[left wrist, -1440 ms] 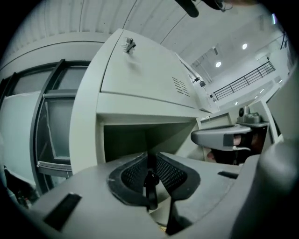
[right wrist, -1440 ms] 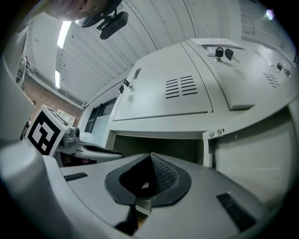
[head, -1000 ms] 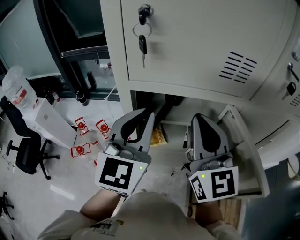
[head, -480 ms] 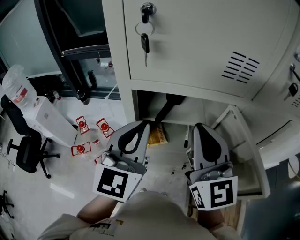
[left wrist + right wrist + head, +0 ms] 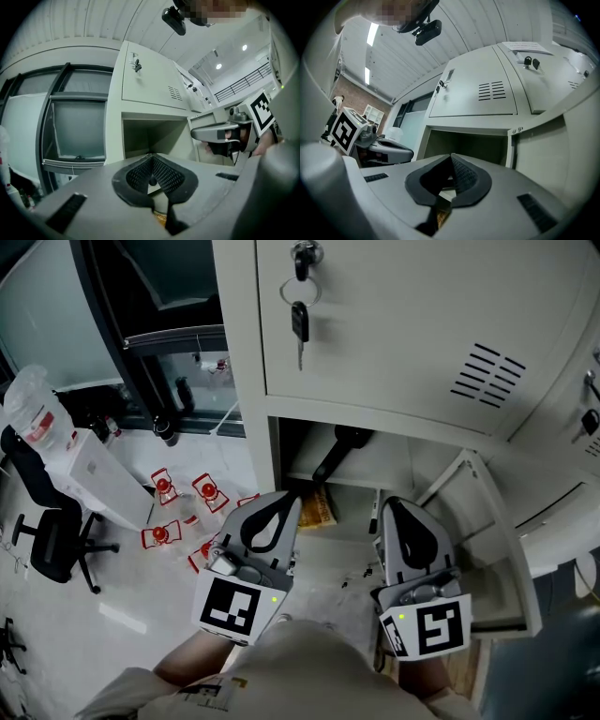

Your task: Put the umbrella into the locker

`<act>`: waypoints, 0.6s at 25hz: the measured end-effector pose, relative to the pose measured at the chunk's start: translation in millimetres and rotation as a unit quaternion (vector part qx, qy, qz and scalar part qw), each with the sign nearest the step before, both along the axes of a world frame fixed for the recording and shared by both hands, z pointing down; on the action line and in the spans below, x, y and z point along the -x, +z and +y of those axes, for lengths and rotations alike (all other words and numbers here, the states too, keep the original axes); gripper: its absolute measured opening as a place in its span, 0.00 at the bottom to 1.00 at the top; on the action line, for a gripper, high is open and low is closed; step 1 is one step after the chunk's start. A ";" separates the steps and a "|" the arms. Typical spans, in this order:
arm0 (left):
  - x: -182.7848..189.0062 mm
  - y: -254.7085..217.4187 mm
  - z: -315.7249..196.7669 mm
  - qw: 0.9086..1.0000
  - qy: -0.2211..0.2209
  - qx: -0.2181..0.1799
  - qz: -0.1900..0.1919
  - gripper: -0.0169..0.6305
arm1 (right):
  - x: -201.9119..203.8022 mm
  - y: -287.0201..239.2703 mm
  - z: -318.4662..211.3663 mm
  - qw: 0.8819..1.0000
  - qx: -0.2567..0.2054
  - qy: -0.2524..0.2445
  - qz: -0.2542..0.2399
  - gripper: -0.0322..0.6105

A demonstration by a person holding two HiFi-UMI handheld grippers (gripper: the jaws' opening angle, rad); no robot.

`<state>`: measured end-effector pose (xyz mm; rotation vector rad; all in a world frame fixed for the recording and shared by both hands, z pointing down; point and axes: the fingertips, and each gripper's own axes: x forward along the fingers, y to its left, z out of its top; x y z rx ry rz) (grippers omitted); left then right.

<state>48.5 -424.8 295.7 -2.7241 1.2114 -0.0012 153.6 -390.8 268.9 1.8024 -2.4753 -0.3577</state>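
The black folded umbrella lies slanted inside the open lower compartment of the grey locker, its handle end toward the back. My left gripper hangs just outside the opening, low and to the left, shut and empty. To its right, my right gripper is also shut and empty, next to the swung-open compartment door. In the left gripper view my shut left gripper points at the compartment, with the right gripper at the side. In the right gripper view my shut right gripper faces the same opening.
A yellow packet lies on the compartment floor beneath the umbrella. Keys hang from the closed upper door. On the floor to the left are red-and-white items, a white box and a black office chair.
The left gripper has drawn back and down from the compartment opening, away from the umbrella, which stays inside. The right gripper has shifted only slightly.
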 end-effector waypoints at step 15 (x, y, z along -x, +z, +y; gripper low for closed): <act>3.8 1.7 0.2 1.000 0.005 0.013 0.004 0.04 | 7.8 6.4 -2.0 1.000 0.010 -0.010 0.004 0.06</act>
